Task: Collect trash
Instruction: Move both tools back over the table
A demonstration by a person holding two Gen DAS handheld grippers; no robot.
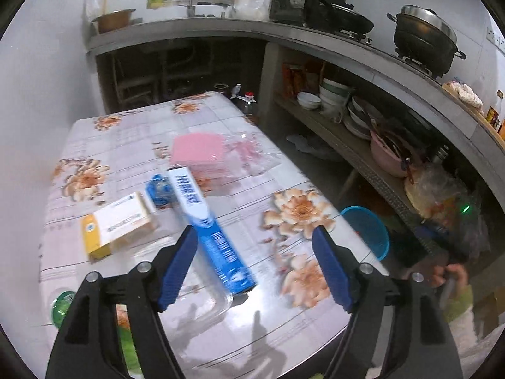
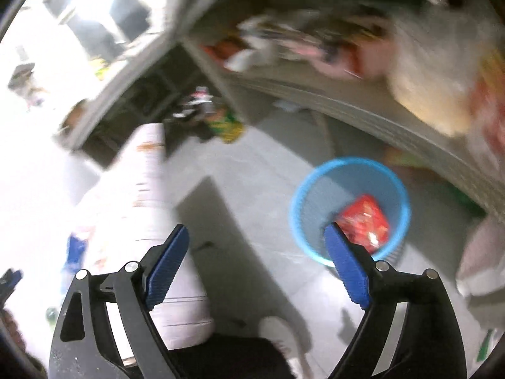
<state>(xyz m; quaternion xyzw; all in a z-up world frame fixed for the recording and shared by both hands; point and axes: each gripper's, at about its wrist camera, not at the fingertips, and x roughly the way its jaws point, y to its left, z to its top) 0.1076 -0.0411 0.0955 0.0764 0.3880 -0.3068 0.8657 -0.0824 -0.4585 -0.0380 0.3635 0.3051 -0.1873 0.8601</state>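
My left gripper point(image 1: 254, 243) hangs open above the flowered table point(image 1: 132, 145), its fingers empty. Just beyond its left finger lies a long blue and white box point(image 1: 210, 227). Left of that box sit a white and yellow carton point(image 1: 118, 224) and a crumpled blue wrapper point(image 1: 159, 189); a pink pack in clear plastic point(image 1: 202, 151) lies farther back. A clear plastic tray point(image 1: 202, 297) sits near the left finger. My right gripper point(image 2: 255, 240) is open and empty over the floor. A blue mesh bin point(image 2: 348, 208) stands on the floor with a red packet point(image 2: 366, 221) inside it, behind the right fingertip.
The same bin point(image 1: 367, 230) shows past the table's right edge. A concrete counter point(image 1: 221, 28) with pots and a lower shelf point(image 1: 334, 132) of bowls run along the right. A green lid point(image 1: 63, 304) lies at the table's near left. A white shoe point(image 2: 281, 331) stands below the right gripper.
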